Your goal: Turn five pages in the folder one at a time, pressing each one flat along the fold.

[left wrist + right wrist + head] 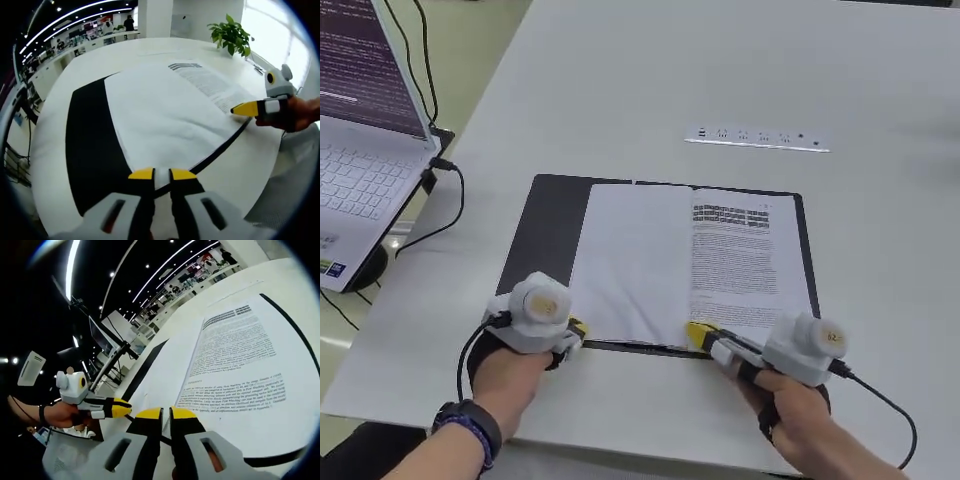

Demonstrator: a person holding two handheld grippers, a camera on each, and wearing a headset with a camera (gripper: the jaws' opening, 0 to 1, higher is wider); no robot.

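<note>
Your left gripper [161,174] and right gripper [165,413] rest at the near edge of the folder [542,230], jaws almost closed, seemingly empty — pages turned so far: cannot tell.

The black folder [545,235] is showing a blank white left page [630,265] and a right page [748,265] lined with black print, while the white left gripper [577,329] and right gripper [700,335] are wearing yellow tips over the pale grey table [620,80].
</note>
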